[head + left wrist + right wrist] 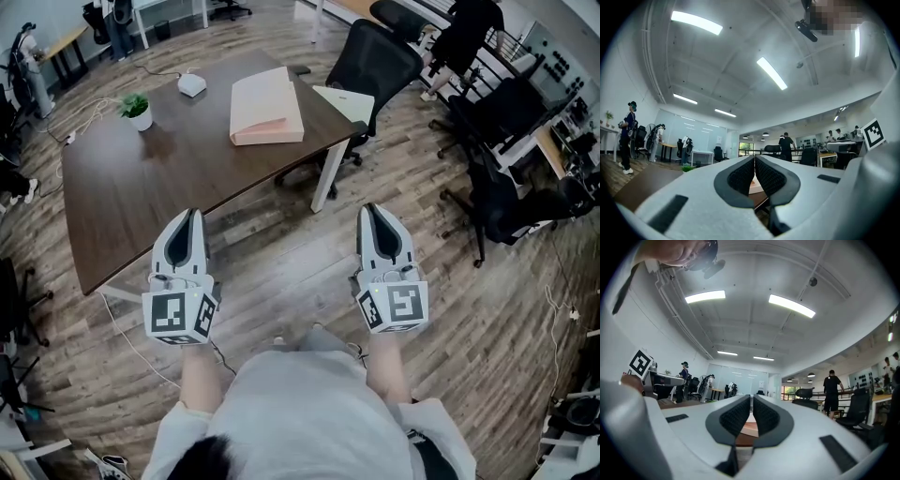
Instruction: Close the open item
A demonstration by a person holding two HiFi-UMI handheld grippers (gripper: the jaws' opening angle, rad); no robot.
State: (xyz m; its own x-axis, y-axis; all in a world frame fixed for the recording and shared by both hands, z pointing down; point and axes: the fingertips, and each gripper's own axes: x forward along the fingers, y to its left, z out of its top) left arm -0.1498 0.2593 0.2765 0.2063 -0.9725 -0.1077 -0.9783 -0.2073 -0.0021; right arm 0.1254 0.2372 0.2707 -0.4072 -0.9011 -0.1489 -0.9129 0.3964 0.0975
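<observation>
approach step, nothing touched yet: left gripper (195,216) and right gripper (373,210) both pressed together and empty, short of the desk (141,187), pink folder (266,106) by its right edge, seemingly ajar; next needs reaching in to press cover down.

Open floor (281,262) leads to the table (141,197); an office chair (380,61) crowds its far corner.

The left forearm (199,375) and right forearm (387,370), both bare, reach forward from the body at 6 o'clock. The left gripper (193,217) sits toward 8 o'clock and the right gripper (376,212) toward 4 o'clock. They are level, well apart and point to 12 o'clock. Both have their jaws closed together, holding nothing.
</observation>
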